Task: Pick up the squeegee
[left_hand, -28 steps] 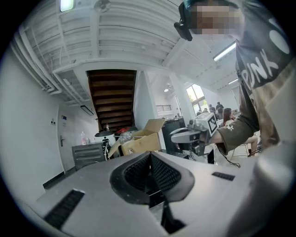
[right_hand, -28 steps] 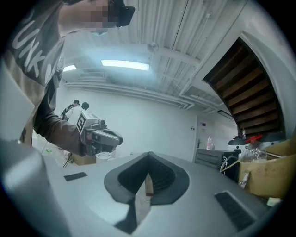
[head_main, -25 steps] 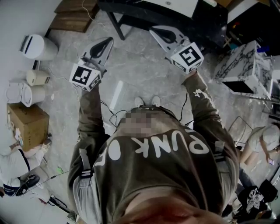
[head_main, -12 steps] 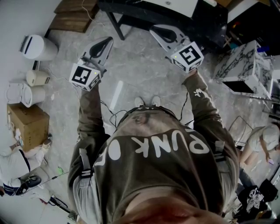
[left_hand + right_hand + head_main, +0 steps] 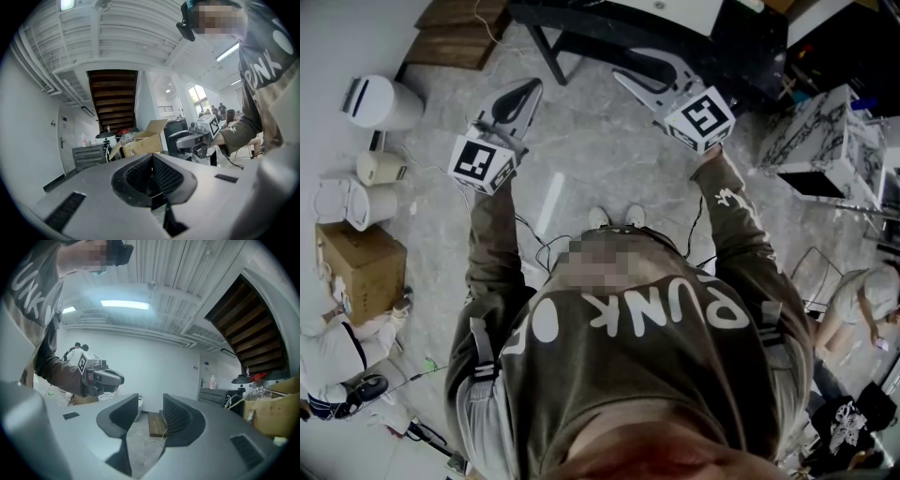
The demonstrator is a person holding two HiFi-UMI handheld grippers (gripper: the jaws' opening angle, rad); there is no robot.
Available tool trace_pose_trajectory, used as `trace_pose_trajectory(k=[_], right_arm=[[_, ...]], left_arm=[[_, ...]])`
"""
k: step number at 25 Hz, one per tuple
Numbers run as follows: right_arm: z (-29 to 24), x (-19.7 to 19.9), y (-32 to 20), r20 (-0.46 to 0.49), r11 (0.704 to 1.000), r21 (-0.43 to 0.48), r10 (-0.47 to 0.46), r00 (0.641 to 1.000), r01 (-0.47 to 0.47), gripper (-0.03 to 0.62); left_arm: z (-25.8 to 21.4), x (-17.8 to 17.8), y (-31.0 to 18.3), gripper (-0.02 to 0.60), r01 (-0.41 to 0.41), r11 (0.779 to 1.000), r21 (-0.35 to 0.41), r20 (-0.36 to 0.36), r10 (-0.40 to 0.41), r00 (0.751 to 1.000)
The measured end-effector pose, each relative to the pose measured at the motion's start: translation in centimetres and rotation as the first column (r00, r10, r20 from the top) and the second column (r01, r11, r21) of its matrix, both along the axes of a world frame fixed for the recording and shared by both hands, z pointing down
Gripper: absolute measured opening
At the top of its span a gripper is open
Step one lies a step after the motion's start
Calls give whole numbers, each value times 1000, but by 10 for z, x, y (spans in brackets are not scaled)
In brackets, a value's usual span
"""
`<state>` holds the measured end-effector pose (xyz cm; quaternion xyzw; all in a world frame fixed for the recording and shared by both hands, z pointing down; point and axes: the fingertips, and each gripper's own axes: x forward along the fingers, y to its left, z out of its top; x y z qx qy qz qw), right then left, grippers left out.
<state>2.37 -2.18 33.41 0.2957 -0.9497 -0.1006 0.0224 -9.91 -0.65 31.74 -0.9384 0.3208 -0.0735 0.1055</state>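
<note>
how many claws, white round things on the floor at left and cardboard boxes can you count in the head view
claws: 2, the left claw and the right claw
white round things: 3
cardboard boxes: 1
total: 6

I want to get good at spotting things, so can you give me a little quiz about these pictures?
1. True or false: the left gripper is shut.
2. Which gripper has its jaws apart? A) the left one B) the right gripper
3. Fill in: at the head view's left edge stands a brown ____ box.
Key: 1 true. 2 B; its jaws have just been opening, with nothing between them. 3 cardboard.
</note>
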Motion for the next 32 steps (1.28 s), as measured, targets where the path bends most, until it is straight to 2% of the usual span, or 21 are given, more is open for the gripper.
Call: trace_pose_trajectory(k=[6, 9, 15, 19, 30, 32], right_arm=[[3, -2, 2, -9, 1000, -16, -14, 1000, 14, 253], [5, -2, 1, -7, 1000, -25, -18, 1000, 17, 272], [8, -3, -3, -9, 999, -38, -13, 1000, 12, 377], [9, -2, -6, -14, 999, -43, -5, 1000, 4, 418], [9, 2, -12, 17, 999, -46, 25, 1000, -24, 594], [8, 4, -13, 24, 999, -42, 33, 999, -32, 594]], left_arm=[[1, -2, 0, 2, 1, 1000, -2, 4, -1, 1000], [3, -3, -1, 2, 0, 1000, -2, 7, 0, 1000], [4, -6, -3, 2, 4, 1000, -3, 6, -4, 1000], [4, -7, -3, 2, 5, 1000, -8, 8, -5, 1000], [5, -6, -4, 2, 9, 1000, -12, 7, -9, 1000], [6, -7, -3, 2, 11, 1000, -14, 7, -11, 1000]])
